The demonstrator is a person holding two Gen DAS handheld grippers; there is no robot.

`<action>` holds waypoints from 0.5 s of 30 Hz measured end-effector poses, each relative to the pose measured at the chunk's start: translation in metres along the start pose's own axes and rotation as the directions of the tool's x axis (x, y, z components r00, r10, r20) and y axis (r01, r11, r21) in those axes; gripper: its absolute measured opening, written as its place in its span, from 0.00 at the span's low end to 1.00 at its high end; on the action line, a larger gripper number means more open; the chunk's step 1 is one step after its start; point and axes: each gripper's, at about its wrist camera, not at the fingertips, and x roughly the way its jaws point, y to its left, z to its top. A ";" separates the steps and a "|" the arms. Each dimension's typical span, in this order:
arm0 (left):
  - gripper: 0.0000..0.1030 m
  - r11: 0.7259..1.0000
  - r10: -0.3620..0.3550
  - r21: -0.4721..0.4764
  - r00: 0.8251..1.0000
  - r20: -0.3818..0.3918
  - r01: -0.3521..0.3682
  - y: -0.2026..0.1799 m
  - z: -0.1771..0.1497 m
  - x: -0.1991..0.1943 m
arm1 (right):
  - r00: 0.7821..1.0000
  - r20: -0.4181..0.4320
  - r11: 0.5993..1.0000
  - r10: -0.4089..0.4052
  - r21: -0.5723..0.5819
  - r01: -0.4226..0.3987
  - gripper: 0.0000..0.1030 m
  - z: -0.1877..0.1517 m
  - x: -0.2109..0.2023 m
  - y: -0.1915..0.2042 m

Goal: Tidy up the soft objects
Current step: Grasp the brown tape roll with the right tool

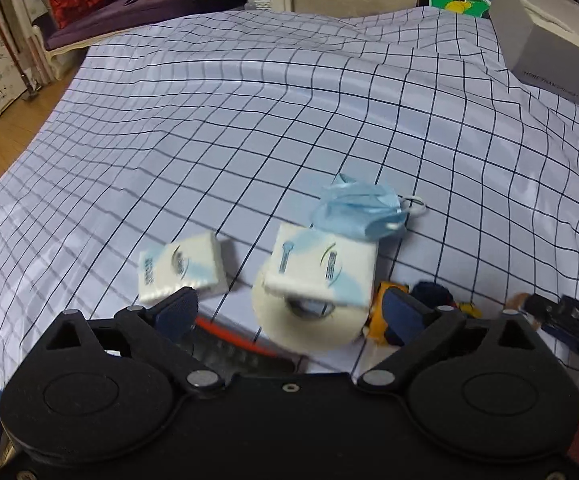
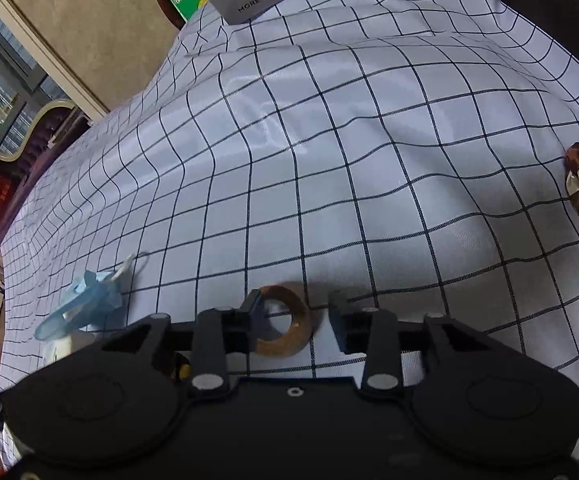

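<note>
Sorting looks barely begun: tissue packs (image 1: 179,270), a paper roll (image 1: 309,322) and a face mask (image 1: 363,210) lie clustered on the checked sheet (image 1: 249,120). Left gripper (image 1: 289,312) gapes empty above the roll; right gripper (image 2: 295,318) hangs open around a brown ring (image 2: 285,326).

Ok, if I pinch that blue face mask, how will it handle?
Probably floppy: the face mask lies crumpled on the checked cloth. Likely very light, being thin fabric. Its ear loop dangles loose, so it might snag the tissue pack beside it.
</note>
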 end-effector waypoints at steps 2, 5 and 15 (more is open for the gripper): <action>0.93 1.000 -0.008 0.016 1.000 -0.008 0.008 -0.004 0.004 0.008 | 1.000 0.003 1.000 0.003 0.003 -0.003 0.38 0.000 0.000 -0.001; 0.93 0.999 0.001 0.036 1.000 -0.008 -0.001 -0.011 0.008 0.018 | 1.000 0.000 1.000 0.014 0.016 -0.014 0.39 0.002 0.001 -0.002; 0.94 0.999 0.002 0.052 0.998 -0.067 0.002 -0.013 0.012 0.050 | 1.000 0.019 1.000 -0.008 0.029 0.008 0.47 0.005 -0.003 -0.009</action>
